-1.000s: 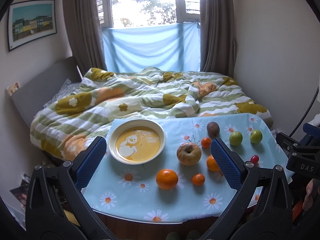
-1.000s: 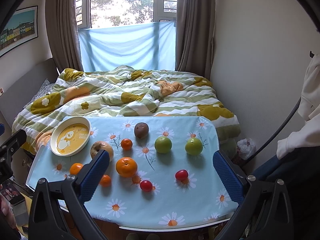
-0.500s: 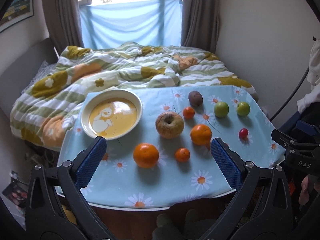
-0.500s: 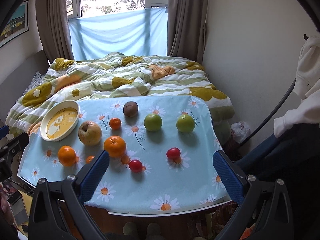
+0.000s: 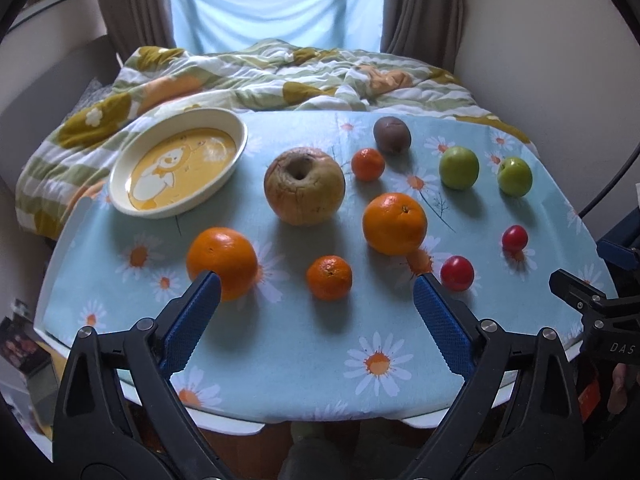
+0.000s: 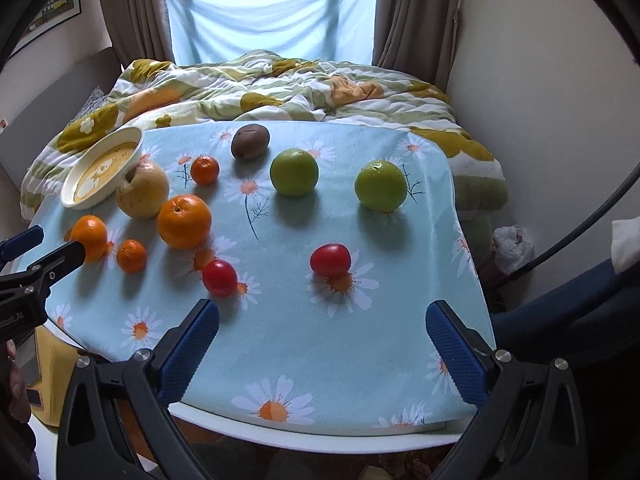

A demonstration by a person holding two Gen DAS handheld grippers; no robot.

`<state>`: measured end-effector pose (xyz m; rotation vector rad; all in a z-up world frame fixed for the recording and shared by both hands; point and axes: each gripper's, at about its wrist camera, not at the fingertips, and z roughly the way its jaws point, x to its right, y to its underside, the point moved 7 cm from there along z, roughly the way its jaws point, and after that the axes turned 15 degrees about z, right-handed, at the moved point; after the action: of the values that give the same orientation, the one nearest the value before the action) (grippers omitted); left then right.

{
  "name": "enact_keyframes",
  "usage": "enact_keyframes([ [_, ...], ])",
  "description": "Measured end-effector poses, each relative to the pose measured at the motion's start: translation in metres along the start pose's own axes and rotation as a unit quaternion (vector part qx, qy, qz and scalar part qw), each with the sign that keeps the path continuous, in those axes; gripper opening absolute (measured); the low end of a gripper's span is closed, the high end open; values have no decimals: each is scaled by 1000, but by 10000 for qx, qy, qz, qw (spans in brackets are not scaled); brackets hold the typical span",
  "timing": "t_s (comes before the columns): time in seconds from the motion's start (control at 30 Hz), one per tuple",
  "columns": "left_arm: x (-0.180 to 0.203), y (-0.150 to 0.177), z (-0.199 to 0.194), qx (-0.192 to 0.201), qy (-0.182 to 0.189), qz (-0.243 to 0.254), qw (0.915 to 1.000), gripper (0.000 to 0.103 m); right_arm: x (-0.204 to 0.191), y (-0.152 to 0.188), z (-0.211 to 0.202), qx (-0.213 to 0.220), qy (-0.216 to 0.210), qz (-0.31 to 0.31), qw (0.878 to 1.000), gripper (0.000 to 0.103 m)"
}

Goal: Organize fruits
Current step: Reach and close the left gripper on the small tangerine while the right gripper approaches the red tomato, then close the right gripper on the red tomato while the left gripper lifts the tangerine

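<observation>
Ten loose fruits and one empty dish fill my left wrist view: the cream dish with a duck print [image 5: 178,164] sits upper left on the daisy tablecloth [image 5: 280,344], likely the collecting spot, since nothing is in it yet. My left gripper [image 5: 316,296] hangs low at the near edge with its blue pads spread wide and empty; the left pad overlaps the big orange [image 5: 222,262] at lower left, and a small mandarin [image 5: 329,277] lies between the pads, so I judge one of these the first pick. A wrinkled apple [image 5: 304,186] sits centre, another orange [image 5: 394,223] right of it, a second mandarin [image 5: 367,164] and a brown kiwi [image 5: 392,134] behind. In the right wrist view, my right gripper [image 6: 322,326] is also spread wide and holding nothing, low at the near edge. Ahead lie two red tomatoes [image 6: 331,260] [image 6: 219,277], well apart, with two green apples [image 6: 294,171] [image 6: 381,185] farther up. The fruits look grouped roughly by colour, untouched so far.
</observation>
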<state>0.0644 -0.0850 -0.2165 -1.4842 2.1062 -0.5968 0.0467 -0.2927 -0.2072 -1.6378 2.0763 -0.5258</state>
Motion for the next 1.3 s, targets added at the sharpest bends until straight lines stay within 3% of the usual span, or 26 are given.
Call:
enact_keyframes([
  [0.13, 5, 8, 23, -147, -91, -188, 9997, 102, 9, 3, 24, -167, -105, -121, 9997, 103],
  [0.3, 11, 12, 47, -311, -124, -206, 9992, 88, 15, 6, 48, -439, -244, -213, 9985, 96],
  [0.47, 16, 14, 65, -430, -77, -282, 9986, 76, 13, 8, 63, -617, -316, -282, 9972, 85],
  [0.6, 14, 15, 71, -481, -44, -358, 9982, 71, 13, 7, 71, -753, -333, -307, 9961, 77],
  [0.67, 14, 16, 74, -523, -1, -378, 9979, 58, 13, 6, 74, -796, -371, -321, 9956, 73],
  [0.8, 15, 19, 76, -597, -12, -399, 9974, 44, 12, 3, 79, -841, -403, -359, 9950, 64],
  [1.03, 16, 21, 75, -590, -11, -388, 9975, 42, 9, -4, 85, -814, -440, -400, 9949, 58],
  [1.3, 17, 23, 73, -586, -2, -413, 9974, 42, 4, -11, 88, -740, -458, -480, 9950, 42],
])
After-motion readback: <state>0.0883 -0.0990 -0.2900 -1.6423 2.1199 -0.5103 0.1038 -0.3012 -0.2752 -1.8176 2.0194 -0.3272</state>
